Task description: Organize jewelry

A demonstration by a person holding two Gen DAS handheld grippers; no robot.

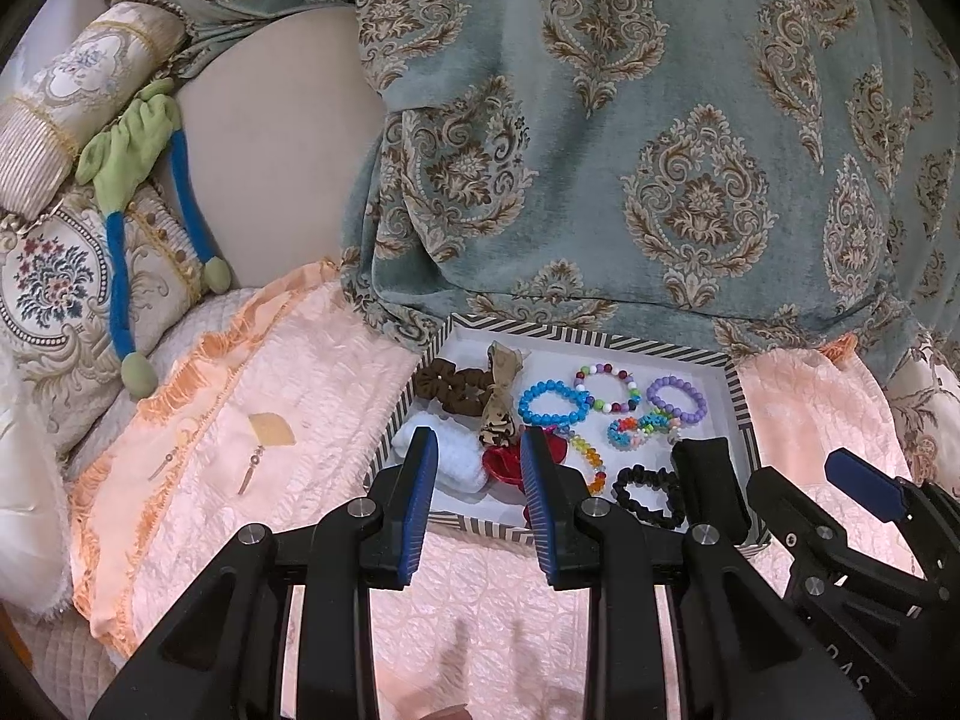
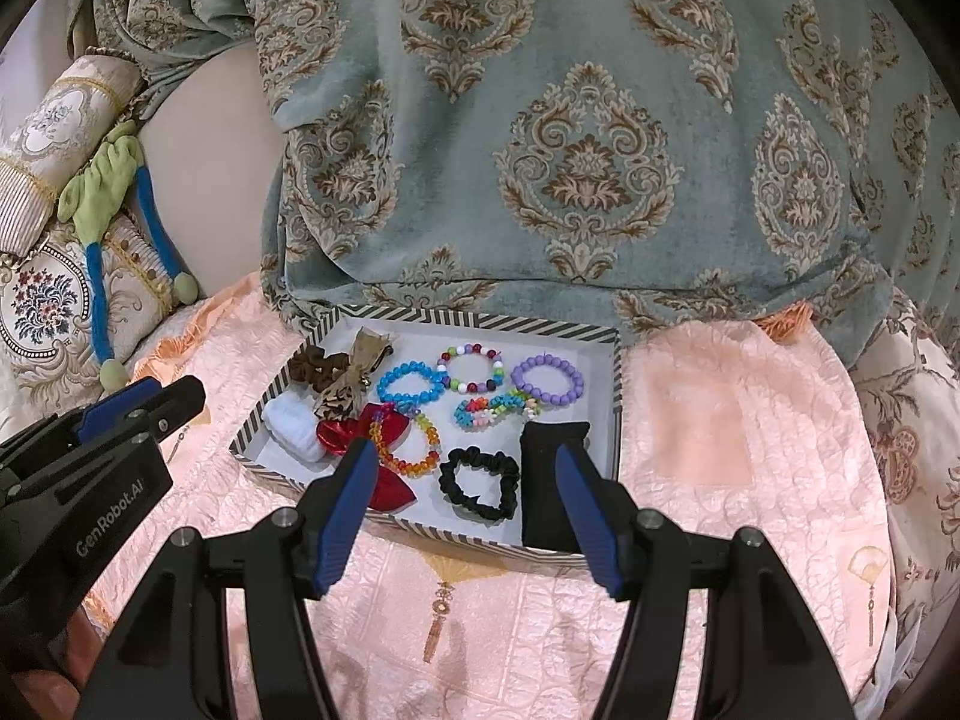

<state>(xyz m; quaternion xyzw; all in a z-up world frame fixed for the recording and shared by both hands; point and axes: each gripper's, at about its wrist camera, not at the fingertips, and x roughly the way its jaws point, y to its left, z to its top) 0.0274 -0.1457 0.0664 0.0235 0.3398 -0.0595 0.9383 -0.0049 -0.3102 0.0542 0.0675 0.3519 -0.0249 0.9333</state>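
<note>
A striped tray lies on a peach quilt. It holds blue, mixed-colour and purple bead bracelets, a rainbow crystal bracelet, small flower-bead bands, a black scrunchie, a brown scrunchie, a tan bow, a white scrunchie, a red bow and a black pouch. My left gripper hovers open over the tray's near left corner, holding nothing. My right gripper hangs open above the near edge, wider, also with nothing in it.
A teal patterned fabric drapes right behind the tray. Embroidered cushions and a green and blue plush toy lie at the left. The peach quilt stretches to either side and in front of the tray.
</note>
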